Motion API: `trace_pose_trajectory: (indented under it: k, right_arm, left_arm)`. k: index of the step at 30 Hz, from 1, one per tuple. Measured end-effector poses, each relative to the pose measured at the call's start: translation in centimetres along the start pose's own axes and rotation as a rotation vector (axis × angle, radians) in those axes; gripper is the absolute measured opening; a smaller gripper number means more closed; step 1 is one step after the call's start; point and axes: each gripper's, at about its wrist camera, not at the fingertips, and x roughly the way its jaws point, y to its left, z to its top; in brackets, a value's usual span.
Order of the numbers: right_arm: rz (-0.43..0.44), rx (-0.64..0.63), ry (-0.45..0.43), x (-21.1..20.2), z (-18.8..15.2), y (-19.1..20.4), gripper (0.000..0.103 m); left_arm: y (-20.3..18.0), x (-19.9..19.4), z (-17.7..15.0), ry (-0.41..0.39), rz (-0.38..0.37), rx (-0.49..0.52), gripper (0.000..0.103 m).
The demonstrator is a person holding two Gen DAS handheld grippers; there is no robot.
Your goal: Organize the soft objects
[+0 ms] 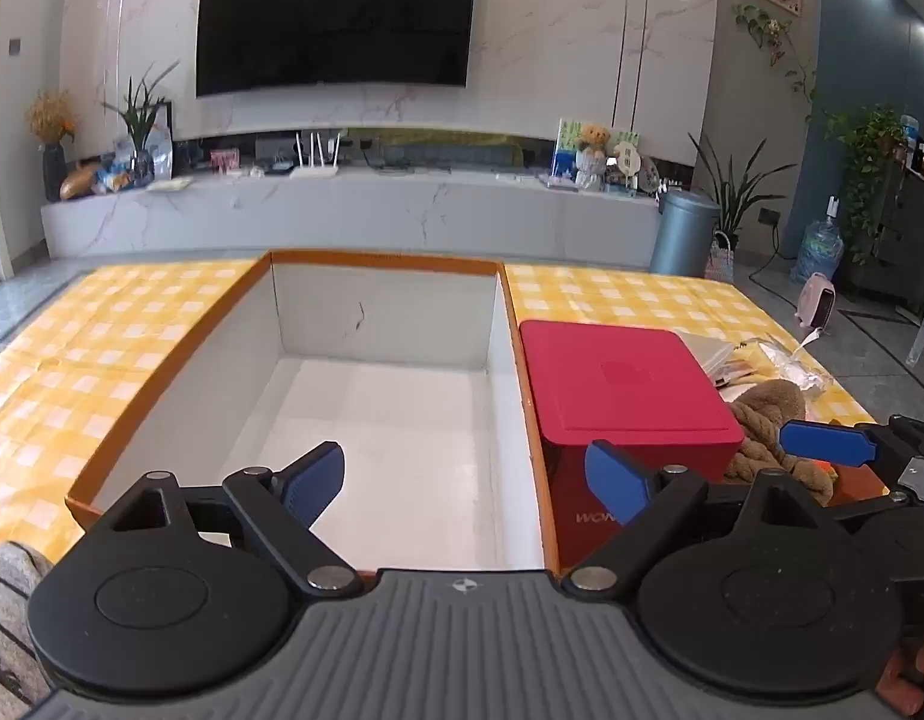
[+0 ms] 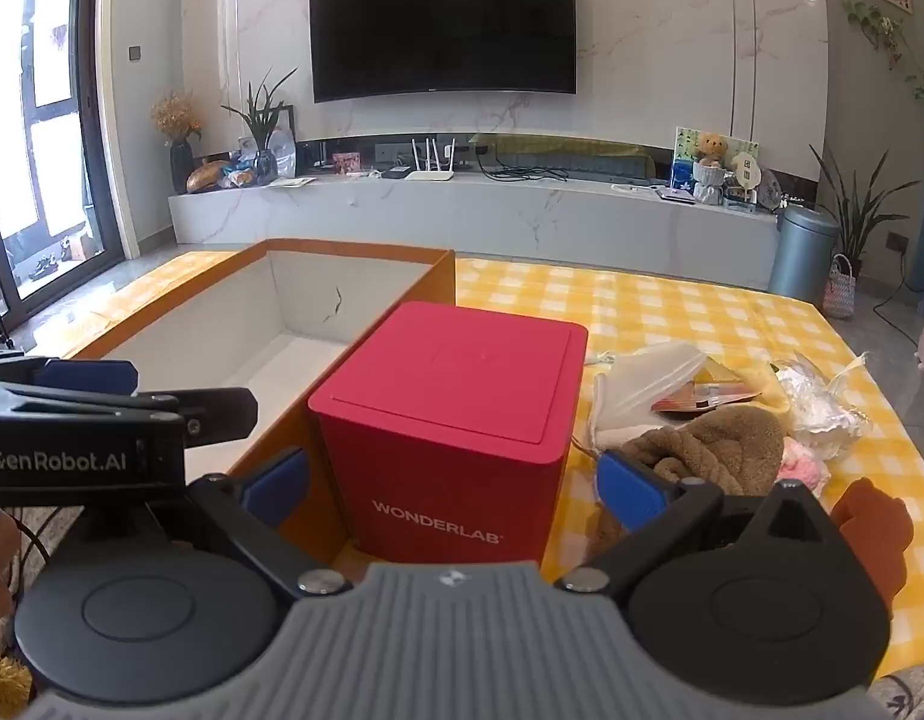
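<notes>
A: Where do the grippers stand?
B: The left gripper [image 1: 465, 483] hangs spread wide over the orange-rimmed box [image 1: 222, 324], nothing between its fingers. The right gripper [image 2: 456, 483] is spread too, the red box [image 2: 456, 420] in front of it, untouched.
A: And the soft things?
B: The brown knitted piece [image 2: 714, 444] lies on the bench [image 2: 672, 306], just right of the red box, with a pink fluffy bit [image 2: 801, 465] beside it.

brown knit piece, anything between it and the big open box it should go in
Yes: the red Wonderlab box stands between the brown knit piece and the orange-rimmed open box, against that box's right wall. Both grippers are open and empty.
</notes>
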Motion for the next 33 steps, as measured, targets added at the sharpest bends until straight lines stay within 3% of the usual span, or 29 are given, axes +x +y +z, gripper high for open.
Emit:
trace_pose_trajectory:
  k: [3, 9, 11, 33]
  right_arm:
    - [-0.003, -0.003, 0.003, 0.1, -0.1, 0.0, 0.100]
    - [-0.007, -0.010, -0.006, 0.0, 0.1, 0.0, 0.100]
    - [-0.006, -0.012, -0.007, -0.1, 0.2, -0.1, 0.100]
    - [-0.011, -0.026, 0.007, 0.0, 0.0, 0.1, 0.100]
  left_arm:
    - [0.1, 0.4, 0.2, 0.047, -0.040, -0.016, 0.093]
    - [-0.9, 0.9, 0.4, 0.031, 0.018, 0.003, 0.093]
    - [-0.2, 0.0, 0.0, 0.001, -0.018, -0.004, 0.093]
    - [-0.1, 0.3, -0.5, -0.018, 0.031, 0.019, 0.094]
